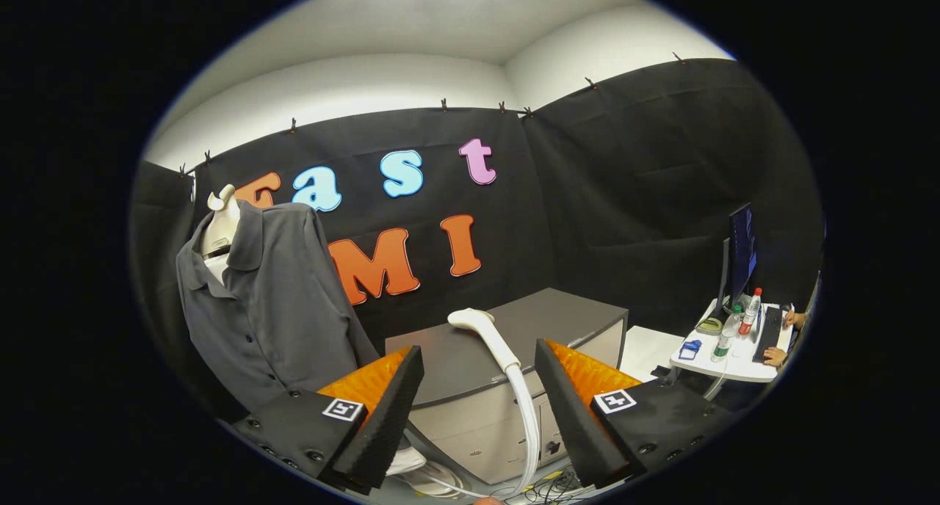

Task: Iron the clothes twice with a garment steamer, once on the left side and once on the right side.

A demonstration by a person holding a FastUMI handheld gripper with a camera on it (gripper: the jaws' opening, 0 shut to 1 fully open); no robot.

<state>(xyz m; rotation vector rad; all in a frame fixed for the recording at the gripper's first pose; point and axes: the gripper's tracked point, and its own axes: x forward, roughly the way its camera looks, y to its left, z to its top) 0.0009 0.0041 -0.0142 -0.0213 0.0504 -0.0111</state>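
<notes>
Gripper [479, 365] agape; steamer [490, 343] between fingers

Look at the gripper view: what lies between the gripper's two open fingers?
In the gripper view, the white steamer head stands between the fingers of the open gripper, its hose running down; the grey cabinet sits behind it.

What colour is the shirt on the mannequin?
Dark grey shirt, seen best in the gripper view, beyond the open fingers.
</notes>
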